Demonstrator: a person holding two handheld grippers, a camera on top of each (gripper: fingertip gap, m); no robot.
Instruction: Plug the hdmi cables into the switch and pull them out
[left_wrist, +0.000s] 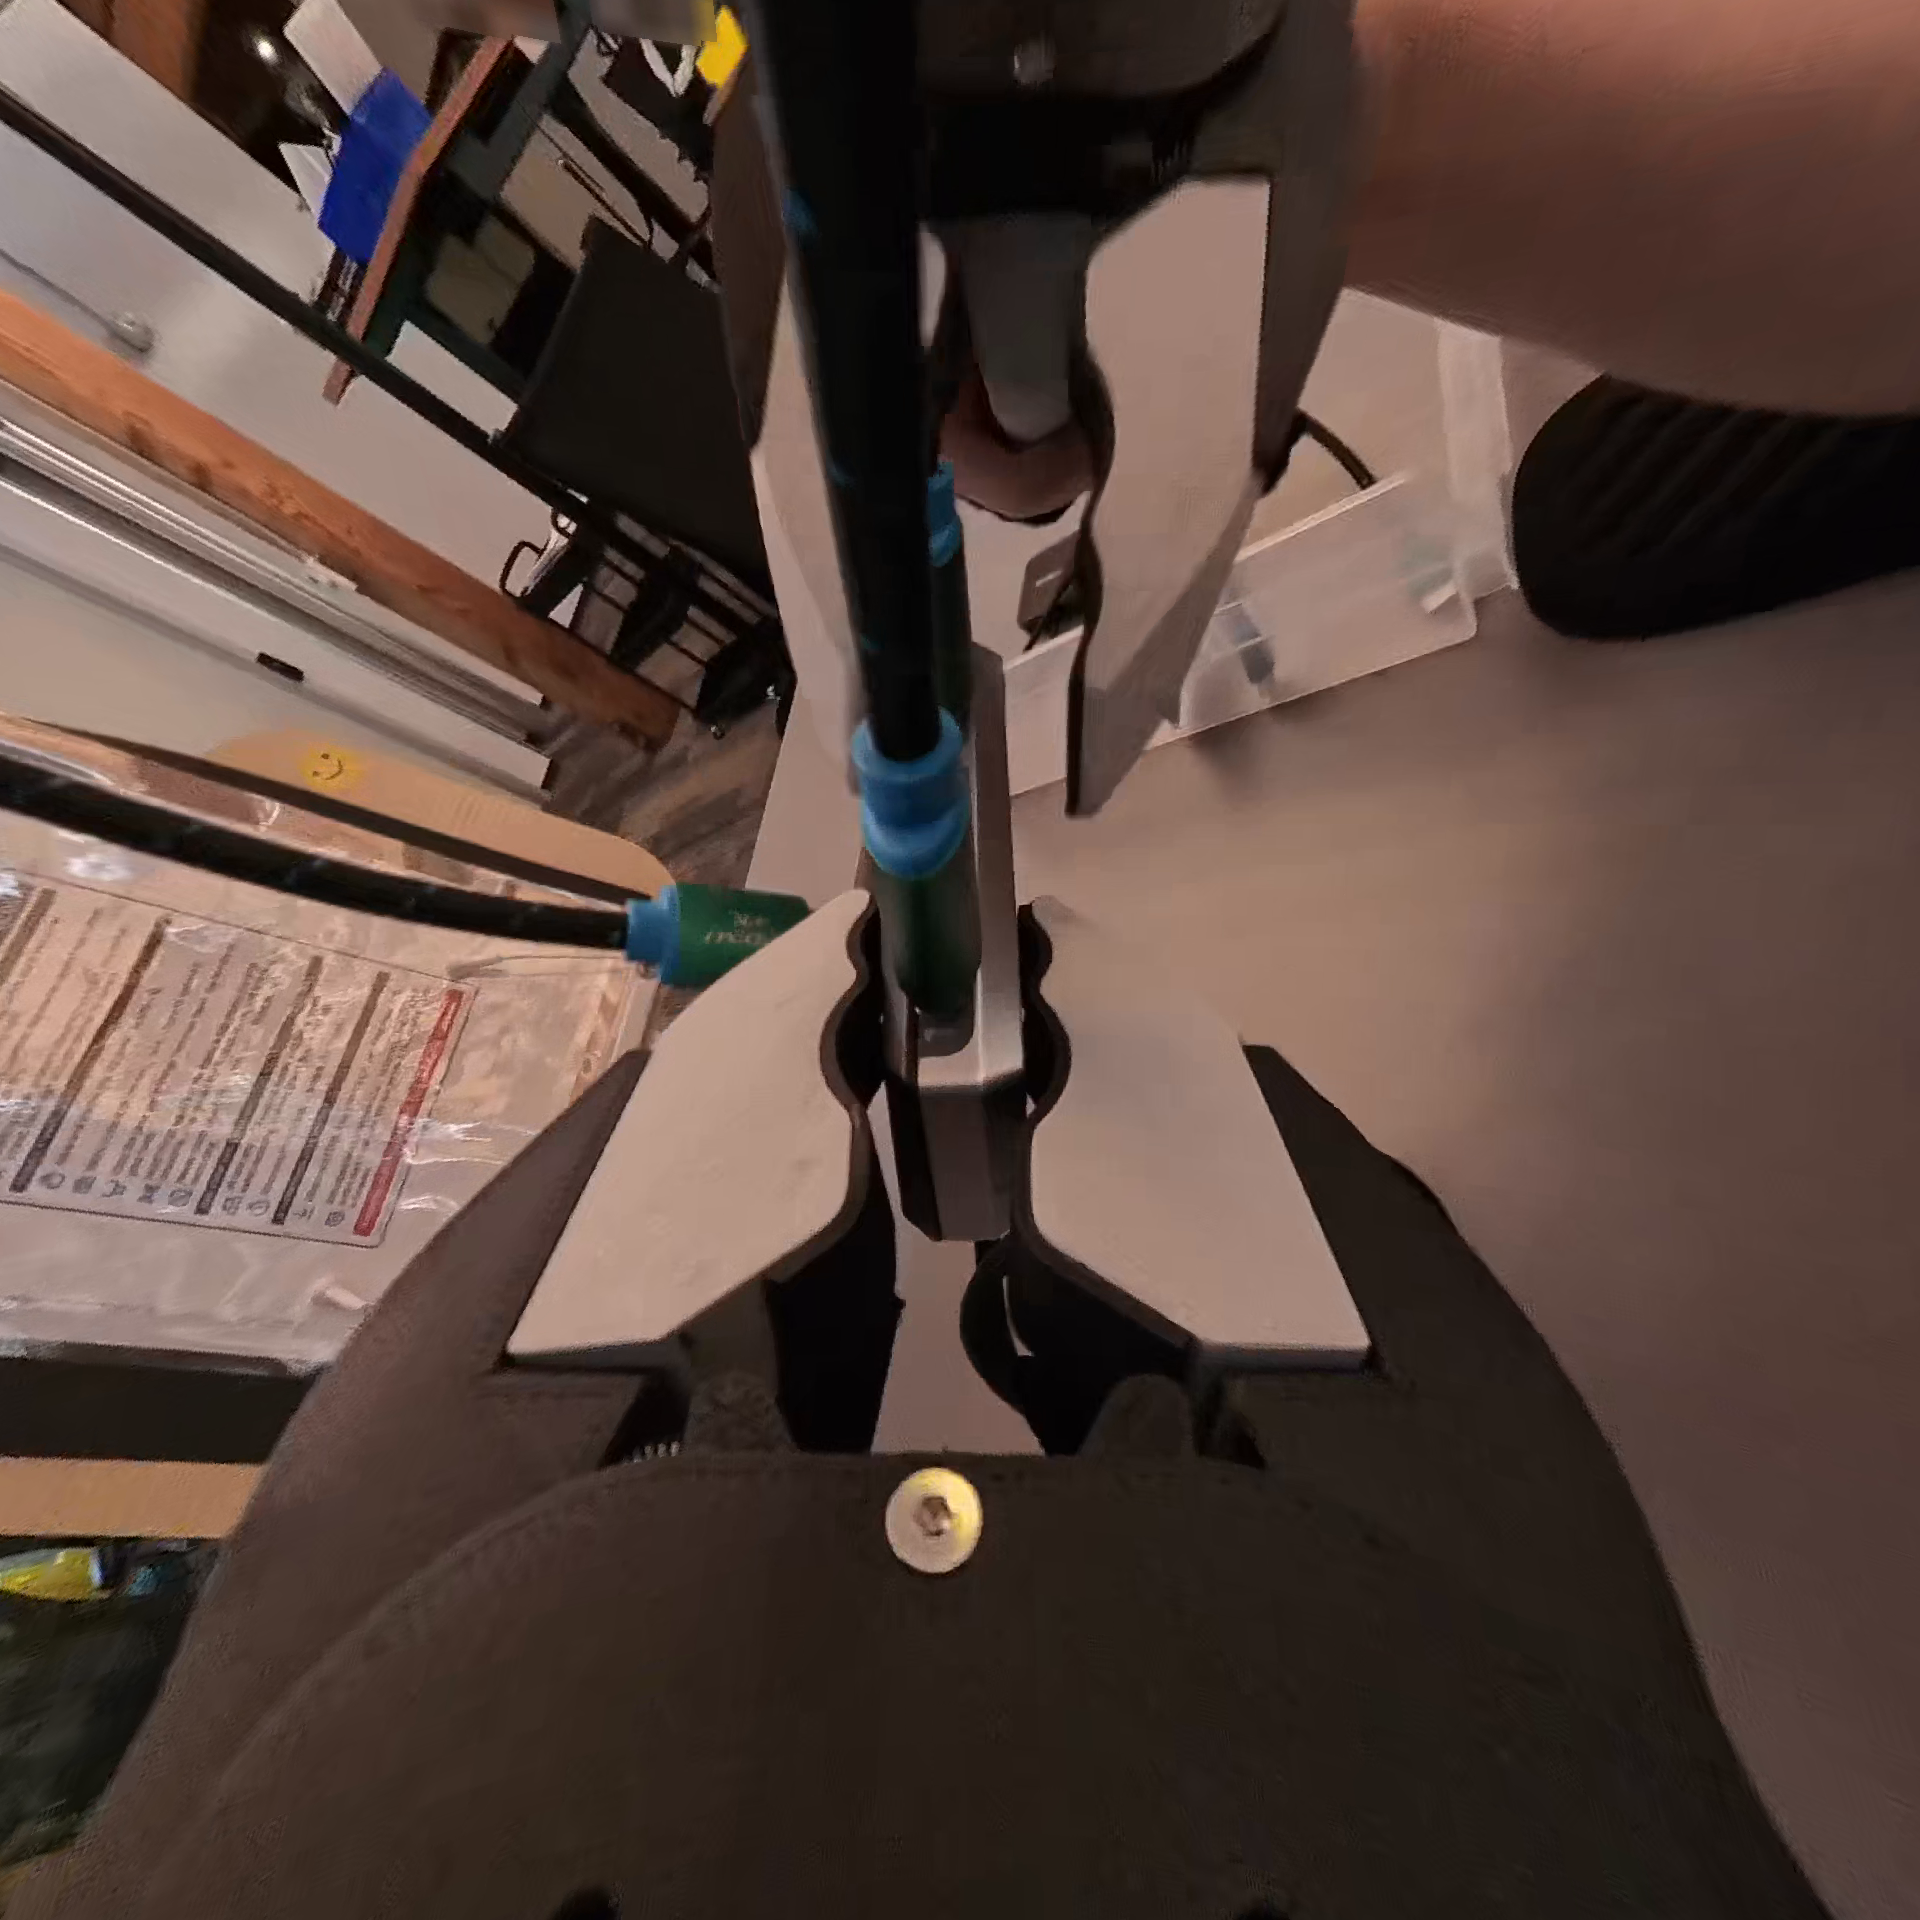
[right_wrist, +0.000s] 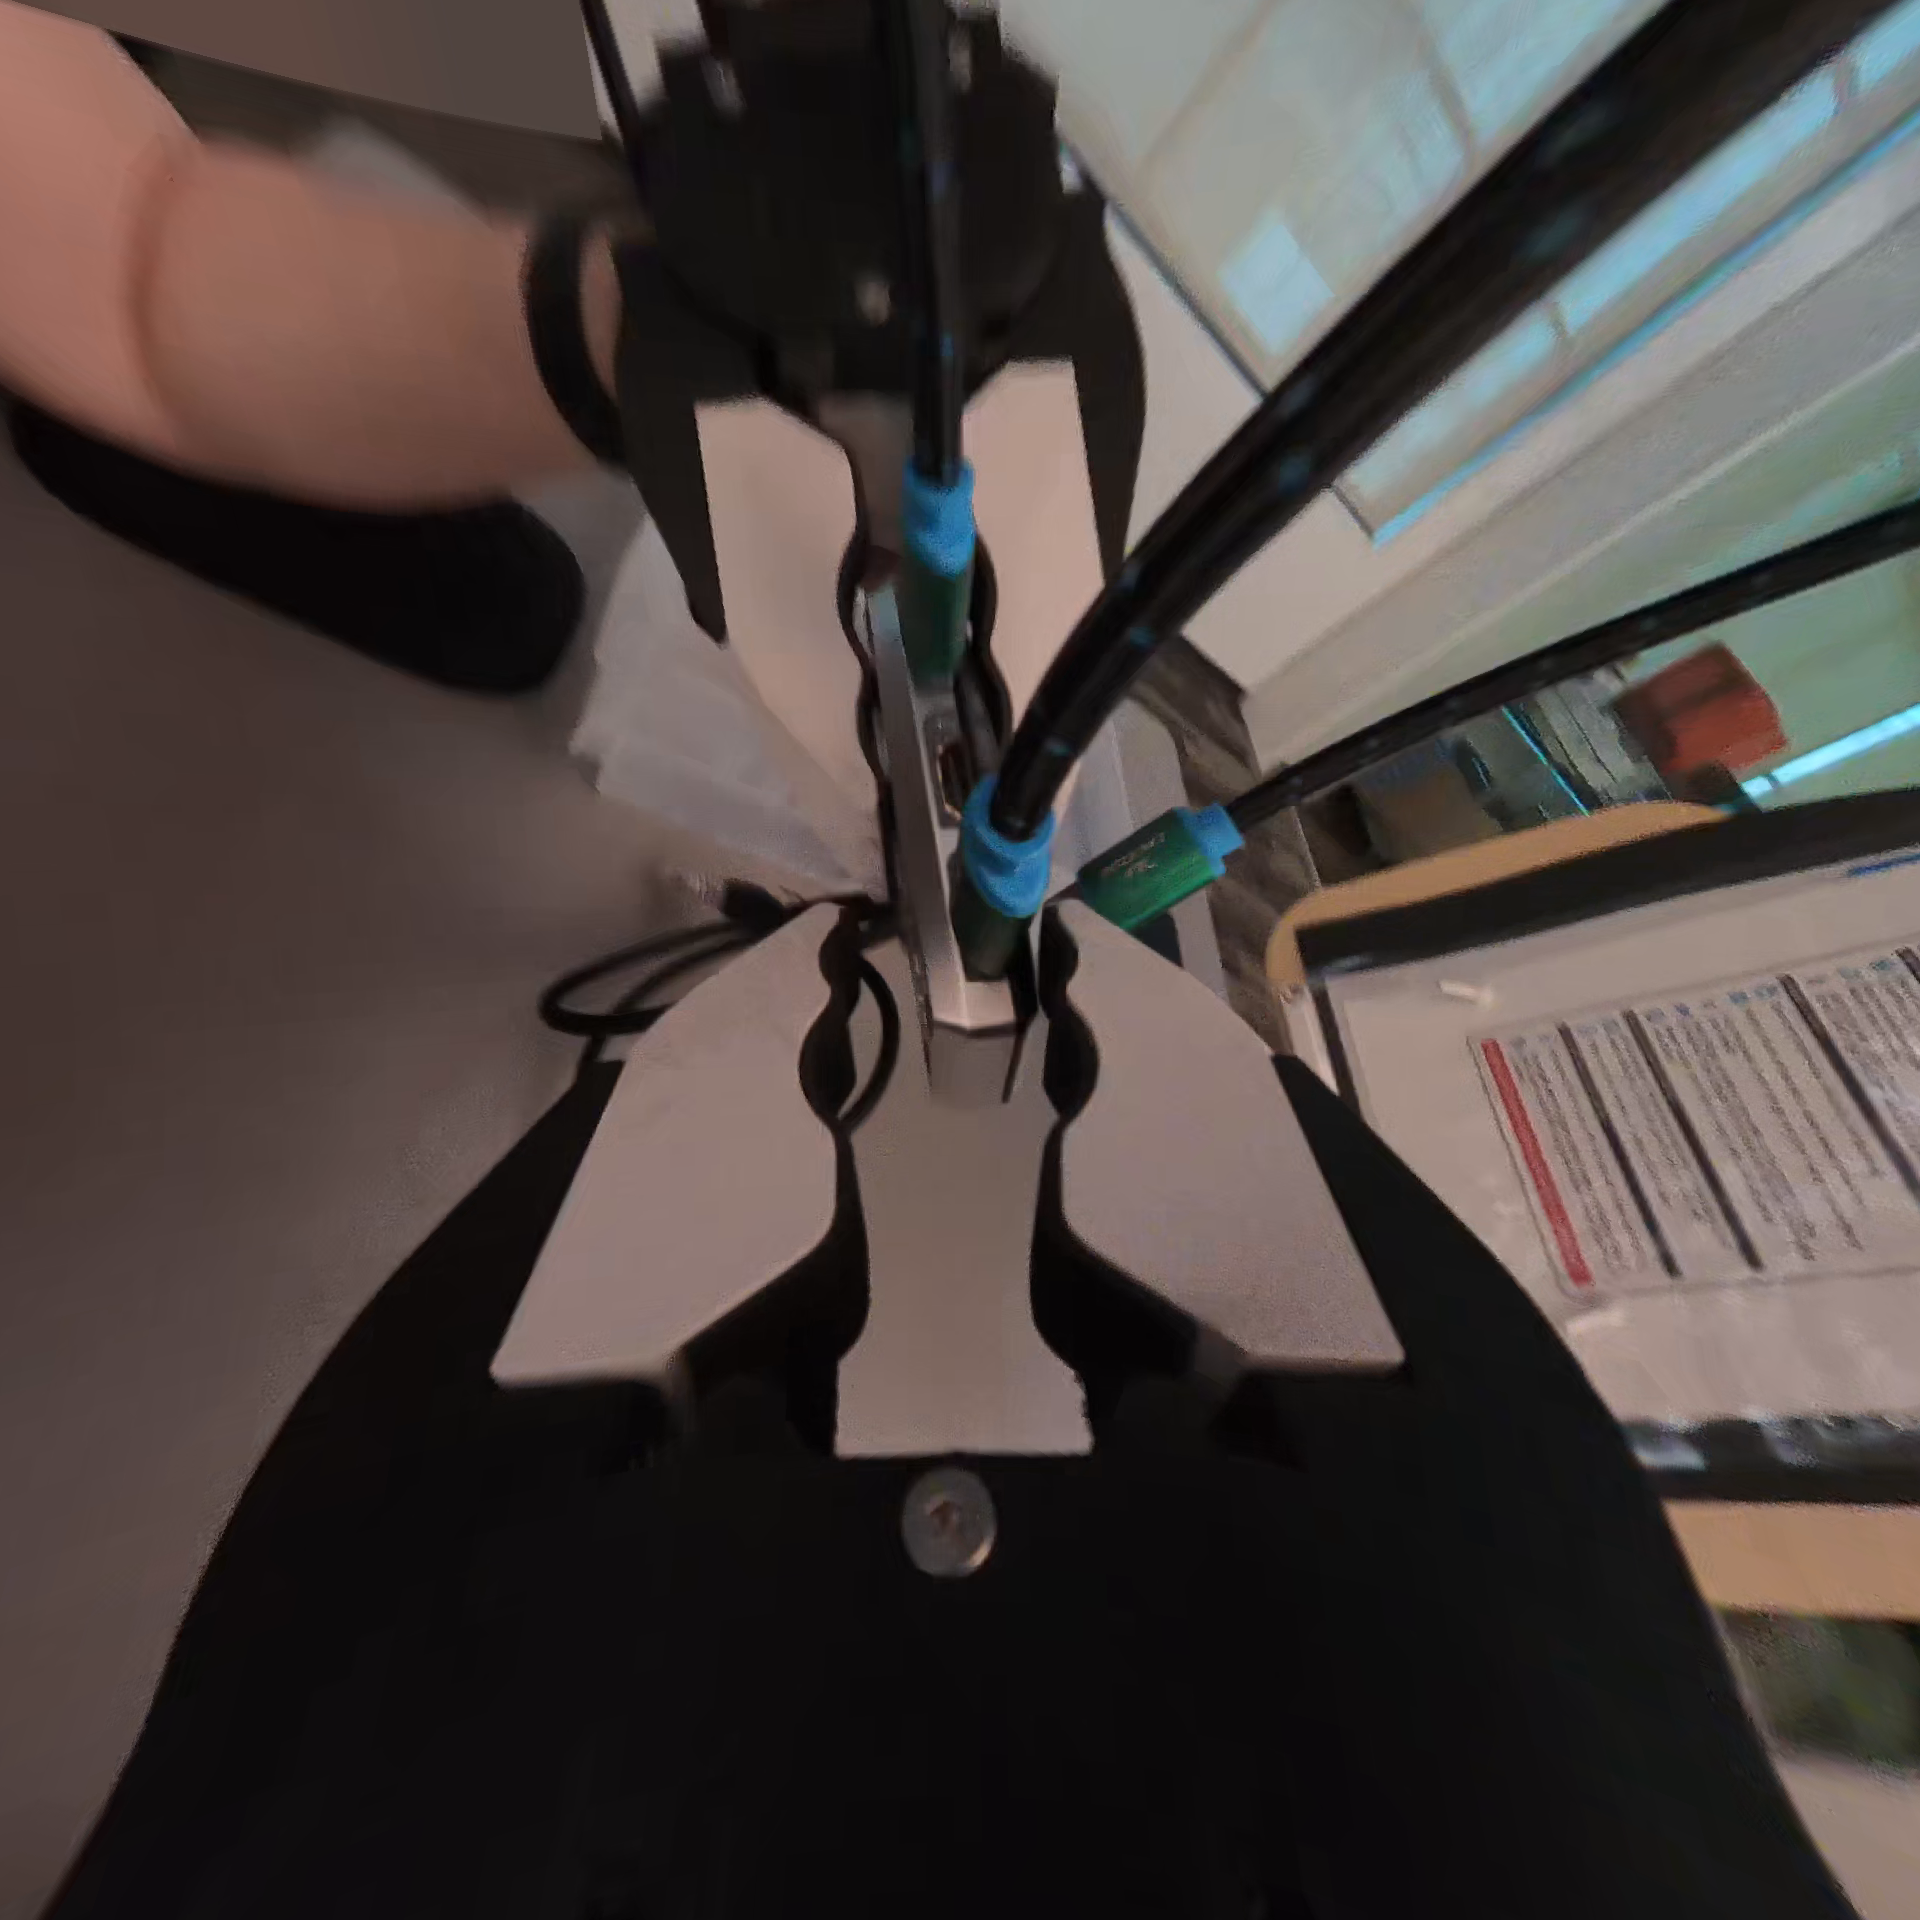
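The silver switch (left_wrist: 961, 1122) is held on edge above the grey table (left_wrist: 1507, 1039). My left gripper (left_wrist: 951, 925) is shut on its near end. A green HDMI plug with a blue collar (left_wrist: 914, 935) sits in the switch between the left fingers. In the right wrist view my right gripper (right_wrist: 940, 925) is open, its fingers either side of the switch's other end (right_wrist: 961, 1029) and a second plugged-in green plug (right_wrist: 987, 914). A third green plug (right_wrist: 1143, 868) hangs loose beside them, and it also shows in the left wrist view (left_wrist: 732, 930).
A laminated sheet on a tan board (left_wrist: 208, 1060) lies beside the table. A clear plastic box (left_wrist: 1340, 592) stands behind the grippers. A thin black wire (right_wrist: 623, 987) loops on the table. A person's forearm (left_wrist: 1662, 187) holds the right gripper.
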